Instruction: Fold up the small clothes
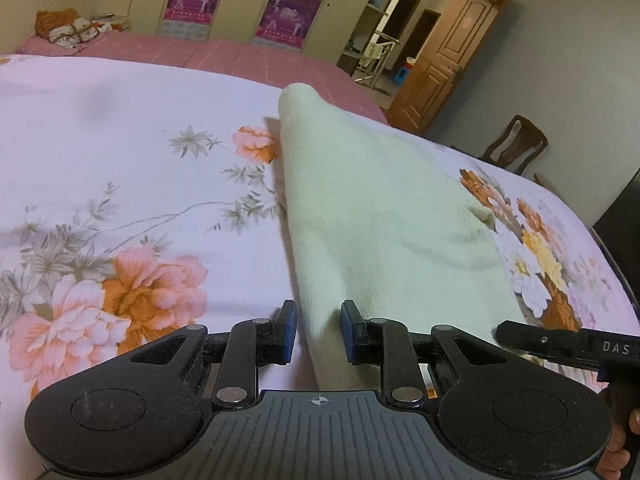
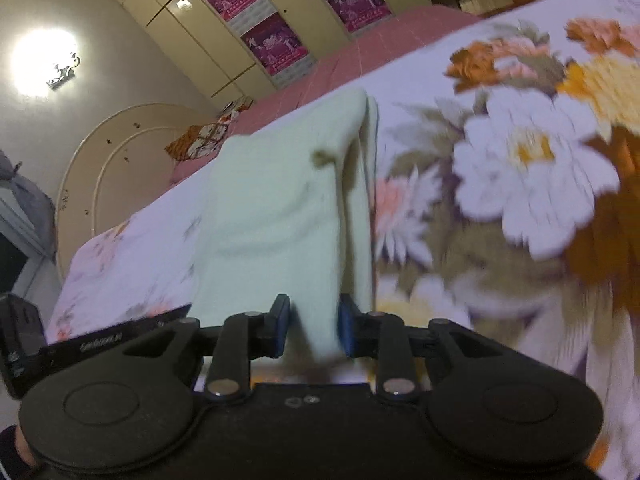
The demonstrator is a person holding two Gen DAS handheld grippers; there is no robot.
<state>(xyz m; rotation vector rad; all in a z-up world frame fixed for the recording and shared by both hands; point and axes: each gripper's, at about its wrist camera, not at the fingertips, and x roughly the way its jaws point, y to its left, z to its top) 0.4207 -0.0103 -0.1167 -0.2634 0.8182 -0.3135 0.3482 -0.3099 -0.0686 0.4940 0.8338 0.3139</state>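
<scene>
A pale green knitted garment [image 1: 380, 208] lies stretched along the floral bedsheet [image 1: 120, 160], folded lengthwise, its far end pointing at the back of the bed. Its near edge is lifted off the sheet. My left gripper [image 1: 319, 330] is shut on the left corner of that edge, cloth filling the gap between the blue pads. In the right wrist view the same garment [image 2: 276, 208] runs up into my right gripper [image 2: 313, 330], which is shut on the other corner. Both grippers sit side by side, close together.
The bed's flowered sheet [image 2: 520, 184] spreads wide on both sides of the garment. A pink quilt [image 1: 240, 56] and pillows [image 1: 68, 30] lie at the back. A wooden chair [image 1: 516, 146] and a door [image 1: 444, 60] stand beyond the bed's right edge; wardrobes line the far wall.
</scene>
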